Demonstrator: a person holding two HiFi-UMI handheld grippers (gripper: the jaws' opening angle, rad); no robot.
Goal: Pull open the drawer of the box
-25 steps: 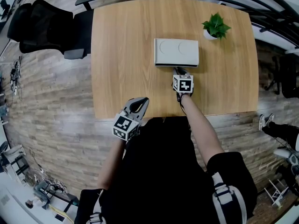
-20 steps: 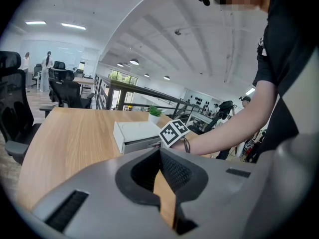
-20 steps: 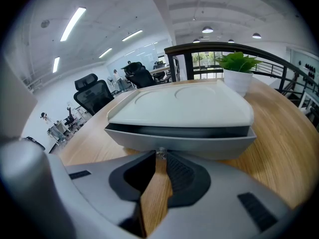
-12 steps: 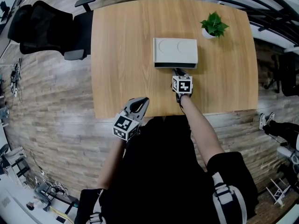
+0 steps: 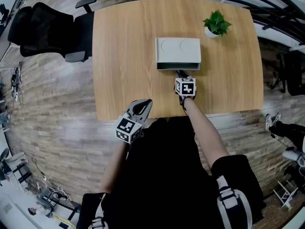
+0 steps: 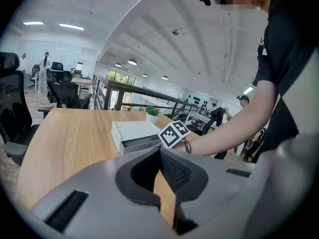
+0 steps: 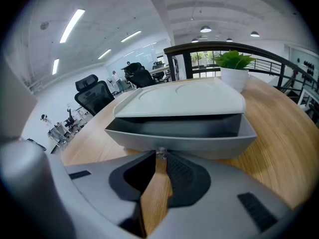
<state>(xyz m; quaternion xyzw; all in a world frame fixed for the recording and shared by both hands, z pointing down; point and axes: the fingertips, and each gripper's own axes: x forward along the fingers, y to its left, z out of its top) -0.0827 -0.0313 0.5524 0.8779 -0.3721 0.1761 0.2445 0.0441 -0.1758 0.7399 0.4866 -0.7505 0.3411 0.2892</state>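
Note:
A white box (image 5: pixel 178 50) lies at the middle of the wooden table (image 5: pixel 124 56). Its grey drawer (image 7: pixel 179 133) sticks out a short way from under the lid (image 7: pixel 179 101), and it shows as a dark strip in the head view. My right gripper (image 7: pixel 160 156) is shut on the small knob (image 7: pixel 160 153) at the middle of the drawer front; in the head view it sits right in front of the box (image 5: pixel 180 73). My left gripper (image 5: pixel 144 103) hovers at the table's near edge, shut and holding nothing (image 6: pixel 160 151), well left of the box (image 6: pixel 132 131).
A small potted plant (image 5: pixel 217 24) stands at the table's back right, just behind the box. Black office chairs (image 5: pixel 43 27) stand off the table's left side. A person's body fills the near edge below the table.
Almost nothing differs. The right gripper stays at the drawer front and the left gripper stays at the table edge; the view has shifted slightly.

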